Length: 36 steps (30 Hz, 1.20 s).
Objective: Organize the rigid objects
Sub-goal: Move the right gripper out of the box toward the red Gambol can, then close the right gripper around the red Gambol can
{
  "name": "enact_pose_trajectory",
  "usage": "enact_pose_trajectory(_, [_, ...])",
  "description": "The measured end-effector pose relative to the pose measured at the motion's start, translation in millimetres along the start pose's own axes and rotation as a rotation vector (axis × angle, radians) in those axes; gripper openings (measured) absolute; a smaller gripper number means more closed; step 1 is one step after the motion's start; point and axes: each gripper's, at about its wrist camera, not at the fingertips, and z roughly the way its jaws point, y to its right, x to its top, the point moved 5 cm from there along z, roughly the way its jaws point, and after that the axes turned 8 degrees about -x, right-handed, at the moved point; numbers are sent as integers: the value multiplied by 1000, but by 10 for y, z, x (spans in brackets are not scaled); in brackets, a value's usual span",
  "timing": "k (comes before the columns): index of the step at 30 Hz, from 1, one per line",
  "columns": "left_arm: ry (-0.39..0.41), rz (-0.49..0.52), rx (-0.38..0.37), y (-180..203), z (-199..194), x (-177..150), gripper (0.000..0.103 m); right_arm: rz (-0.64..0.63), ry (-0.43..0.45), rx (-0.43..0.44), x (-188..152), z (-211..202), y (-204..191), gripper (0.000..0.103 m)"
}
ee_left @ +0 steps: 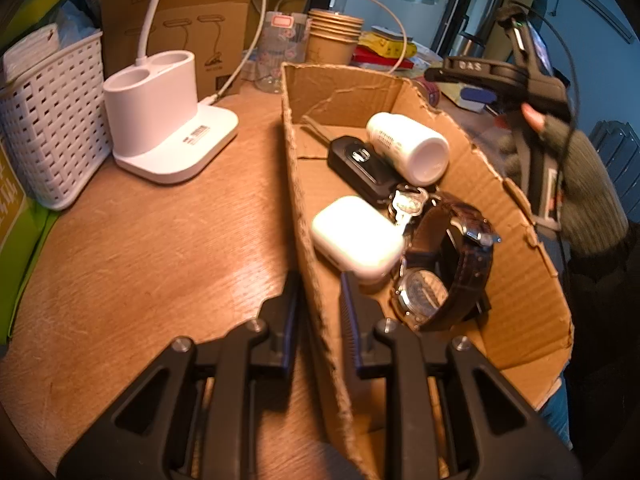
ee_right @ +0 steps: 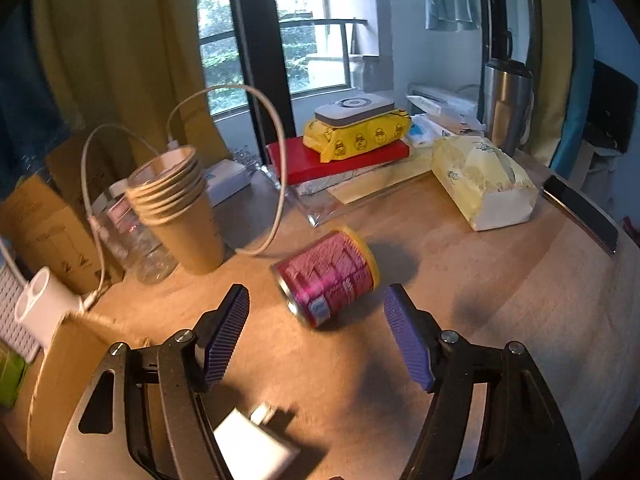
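Cardboard box, open-topped on the wooden table, is steadied by the left gripper, whose jaws are clamped on its near wall. Inside are seen a watch, black key fob, white bottle and earbud case. Beyond the right gripper, jaws spread and empty, a pink can lies on its side, judged next for collection. A white charger below is partly hidden and blurred.
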Motion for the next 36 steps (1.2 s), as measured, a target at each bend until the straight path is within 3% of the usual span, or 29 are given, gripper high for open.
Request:
enact_pose_trajectory(9, [0, 0, 0, 7, 1, -8, 22, 77, -53, -26, 204, 384, 118, 73])
enact_pose_trajectory(24, [0, -1, -1, 13, 3, -15, 22, 29, -116, -80, 36, 656, 198, 73])
enact_pose_trajectory(25, [0, -1, -1, 13, 2, -15, 22, 26, -118, -76, 35, 674, 212, 69])
enact_pose_trajectory(26, [0, -1, -1, 13, 3, -14, 22, 30, -121, -62, 27, 686, 232, 57])
enact_pose_trajectory(36, [0, -1, -1, 11, 3, -12, 22, 19, -60, -48, -51, 391, 338, 57])
